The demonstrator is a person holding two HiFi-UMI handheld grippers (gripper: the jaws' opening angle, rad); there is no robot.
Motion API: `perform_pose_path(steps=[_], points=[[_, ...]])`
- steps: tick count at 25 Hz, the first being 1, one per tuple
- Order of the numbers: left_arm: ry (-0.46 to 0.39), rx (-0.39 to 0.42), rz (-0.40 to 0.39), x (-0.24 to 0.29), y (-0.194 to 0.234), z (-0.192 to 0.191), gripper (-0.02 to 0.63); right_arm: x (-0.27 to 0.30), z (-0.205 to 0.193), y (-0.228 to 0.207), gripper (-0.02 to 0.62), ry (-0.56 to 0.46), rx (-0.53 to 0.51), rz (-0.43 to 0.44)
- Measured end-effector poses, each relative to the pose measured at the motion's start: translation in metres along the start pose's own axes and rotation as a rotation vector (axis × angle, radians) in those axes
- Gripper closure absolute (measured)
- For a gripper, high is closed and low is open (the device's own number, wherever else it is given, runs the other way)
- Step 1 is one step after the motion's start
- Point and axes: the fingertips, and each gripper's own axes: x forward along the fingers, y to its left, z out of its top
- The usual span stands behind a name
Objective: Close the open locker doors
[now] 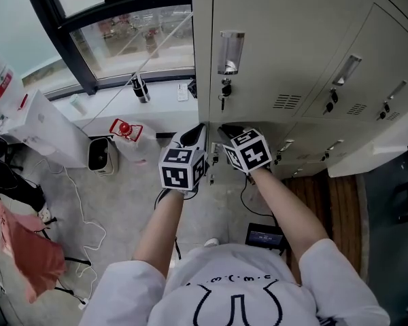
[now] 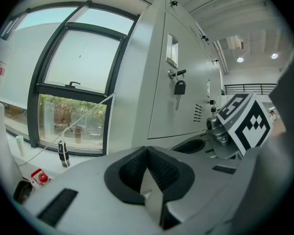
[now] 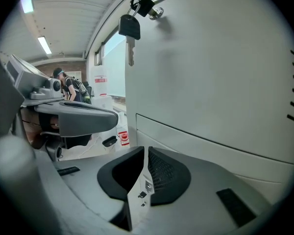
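I held both tongs side by side at the left edge of the locker bank, just below the keyed door. I judged that sensible, since a locker door needs a push and not a pinch, so blunt noses serve better than spread ones. The left tongs were clenched, pads meeting, with nothing in them. The right tongs were drawn almost together, with a thin slit between the pads and nothing caught there. They pointed at the lower door, whose top seam ran just under the hanging key. That door looked flush with the front, though I could not tell whether it had latched. The door I took to be open was the pale panel standing out from the right end of the bank, well apart from both tongs. It ran off the right edge of the head view, so its hinge side and full swing stayed unseen, and neither gripper view caught it. From above, the marker cubes covered most of each tool, so contact with the metal was hard to judge. The bottom rows were steeply foreshortened, leaving any further open doors there unclear.
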Motion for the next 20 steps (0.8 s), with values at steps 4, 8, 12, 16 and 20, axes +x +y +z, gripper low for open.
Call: perform_pose_path(steps=[4,8,12,16,20], points=[[0.008,-0.002,0.017,-0.004,-0.004,-0.004,0.592,-0.011,-0.001,0.008,0.578,-0.033,0.004,0.045],[-0.004,0.01,0.036,-0.01,-0.016,-0.003,0.592,-0.03,0.003,0.011,0.58,-0.094,0.015,0.081],[-0.034,0.029,0.067,-0.018,-0.035,0.005,0.592,-0.06,0.011,0.013,0.58,-0.154,0.003,0.106],[-0.061,0.046,0.093,-0.029,-0.064,0.011,0.592,-0.099,0.016,0.013,0.58,-0.197,-0.017,0.127],[-0.081,0.063,0.11,-0.04,-0.1,0.016,0.594,-0.139,0.017,0.009,0.58,-0.233,-0.034,0.137]])
